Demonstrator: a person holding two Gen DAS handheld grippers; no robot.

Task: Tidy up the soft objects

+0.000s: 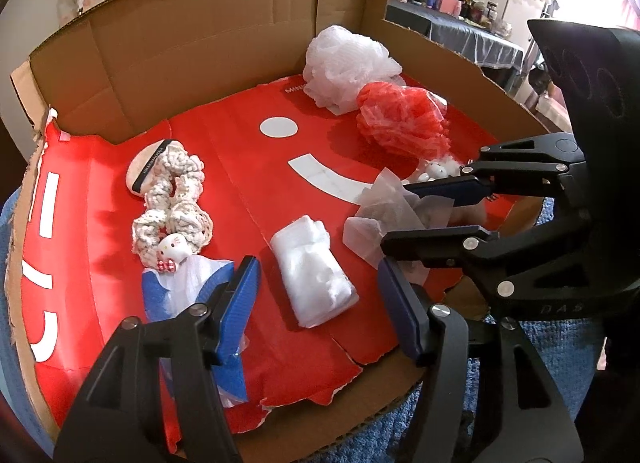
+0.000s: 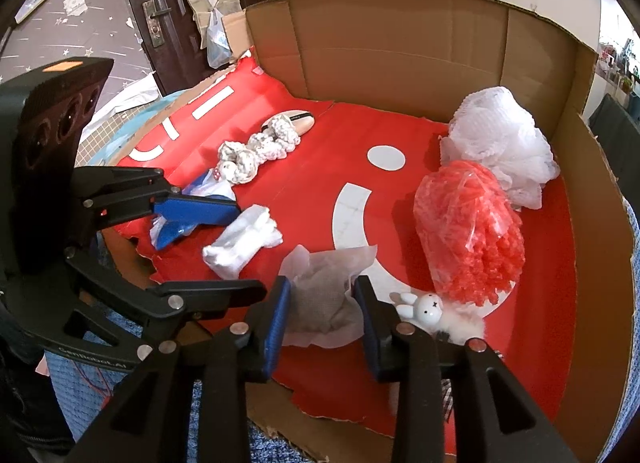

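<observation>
Soft things lie sorted across a red sheet [image 1: 248,167] lining a shallow cardboard box [image 1: 180,55]. At the upper right of the left wrist view, the white mesh puff [image 1: 344,63] and the red mesh puff [image 1: 400,123] sit touching, likely grouped as like with like. The crocheted scrunchie [image 1: 172,207] lies at centre left, partly over a pale powder puff [image 1: 144,171].

The left gripper [image 1: 316,295] has its jaws spread, and the folded white cloth [image 1: 316,267] lies loose on the sheet between them, untouched by either pad; it looks freshly set down in its own spot. Under the left pad lies a blue and white plastic bag [image 1: 168,287].

The right gripper [image 2: 322,319], low in the right wrist view, brackets a grey pouch in translucent wrap [image 2: 324,295]; its jaws stand narrowly apart and seem only just off the wrap, so I cannot tell whether they pinch it. A small white bunny toy [image 2: 424,309] sits just right of it.
</observation>
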